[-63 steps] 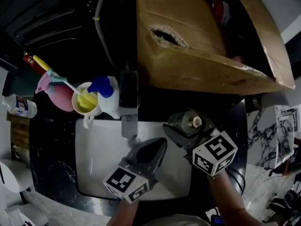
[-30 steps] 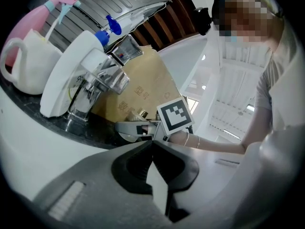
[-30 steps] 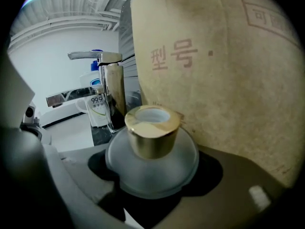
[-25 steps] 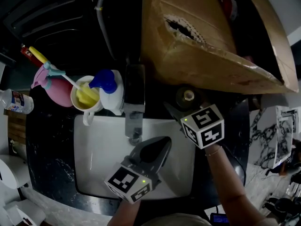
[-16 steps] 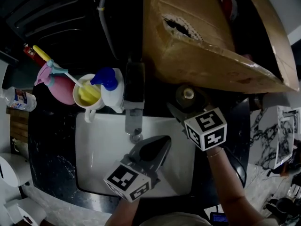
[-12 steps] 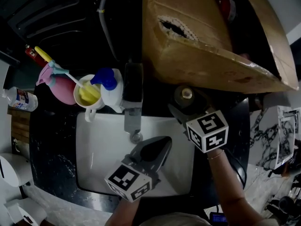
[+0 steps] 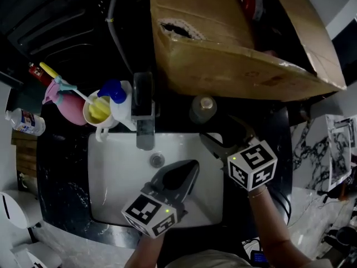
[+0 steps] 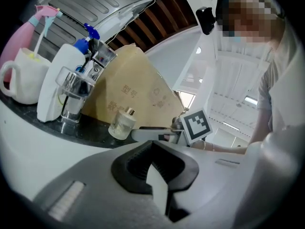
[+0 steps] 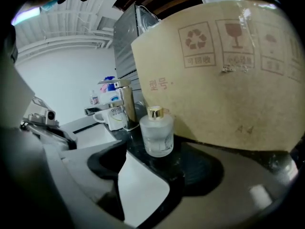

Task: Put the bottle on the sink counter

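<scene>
Nearest me, the left gripper hung over the white sink, its jaws pressed together on nothing. To its right, the right gripper sat above the sink's right rim with jaws spread apart and empty, pointed toward the bottle but clear of it.

The bottle stood on the dark counter just beyond the sink's far right corner, right of the tap and close in front of the cardboard box. It was upright, its long axis vertical and its gold cap pointing straight up.

To my eye the job looked done, and the risk lay in the exit. Those open jaws were near enough that a forward twitch or a sideways swing could clip the glass and tip it, perhaps over the rim into the sink. The box leaning above it could also bump it if jostled.
</scene>
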Motion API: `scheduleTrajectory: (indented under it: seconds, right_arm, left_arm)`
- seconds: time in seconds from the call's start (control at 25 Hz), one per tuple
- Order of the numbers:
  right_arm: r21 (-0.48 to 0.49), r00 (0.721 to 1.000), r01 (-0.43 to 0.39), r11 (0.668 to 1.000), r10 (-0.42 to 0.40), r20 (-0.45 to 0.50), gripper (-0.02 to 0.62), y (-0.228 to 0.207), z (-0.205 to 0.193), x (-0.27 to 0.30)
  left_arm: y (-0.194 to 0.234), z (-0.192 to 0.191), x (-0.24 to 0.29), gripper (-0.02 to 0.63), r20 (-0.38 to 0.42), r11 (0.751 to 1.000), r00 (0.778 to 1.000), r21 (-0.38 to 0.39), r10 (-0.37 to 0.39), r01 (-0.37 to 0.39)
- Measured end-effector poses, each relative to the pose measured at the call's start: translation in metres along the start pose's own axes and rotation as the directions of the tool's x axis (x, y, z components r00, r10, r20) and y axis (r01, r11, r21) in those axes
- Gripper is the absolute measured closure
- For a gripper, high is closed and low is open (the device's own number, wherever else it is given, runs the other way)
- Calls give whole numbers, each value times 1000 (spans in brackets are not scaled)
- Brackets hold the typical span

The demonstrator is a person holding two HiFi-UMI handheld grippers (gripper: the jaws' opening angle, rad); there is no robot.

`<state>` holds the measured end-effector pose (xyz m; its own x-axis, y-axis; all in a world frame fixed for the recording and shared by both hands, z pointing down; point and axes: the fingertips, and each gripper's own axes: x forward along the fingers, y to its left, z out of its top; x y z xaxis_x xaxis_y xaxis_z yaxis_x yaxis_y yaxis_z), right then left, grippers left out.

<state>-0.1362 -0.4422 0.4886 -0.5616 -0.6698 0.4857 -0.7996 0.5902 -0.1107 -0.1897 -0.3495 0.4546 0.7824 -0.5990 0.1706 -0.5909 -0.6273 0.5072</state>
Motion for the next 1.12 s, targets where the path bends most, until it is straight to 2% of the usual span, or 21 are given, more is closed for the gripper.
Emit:
scheduleTrajectory:
  seconds: [0.12,0.32,0.56,0.6,0.72,0.84,0.96,1.12]
  right_arm:
    - [-29,999,-18,999,19,32,241,11,0,-20]
    - [-87,999,-38,995,40,23,256,31,-2,-60]
    - [-43,984,-154,987,157,81,258,62,2,-117]
    - [-37,982,-165,986,168,90,270,67,2,-127]
    - [-11,974,-178,984,178,142,397,77,0,-160]
    - [10,967,-163,987,157,202,421,79,1,-189]
    - [22,950,-153,988,141,278,506,79,6,-221]
    - [21,921,-217,976,197,335,555,91,5,-256]
  left_arm:
    - [-12,-1,1,600,0,1000,1000,11,-14,14]
    - [-42,6,-2,600,33,1000,999,28,1,-2]
    - [-82,-14,-21,600,13,999,999,28,29,-29]
    - [-89,-16,-24,600,17,999,999,23,34,-35]
    - [-108,-15,-32,600,50,998,997,24,51,-53]
    - [-131,-12,-37,600,73,997,996,51,52,-56]
    - [-156,-11,-40,600,87,995,995,85,53,-60]
    - [-190,-9,-48,600,122,990,991,122,58,-73]
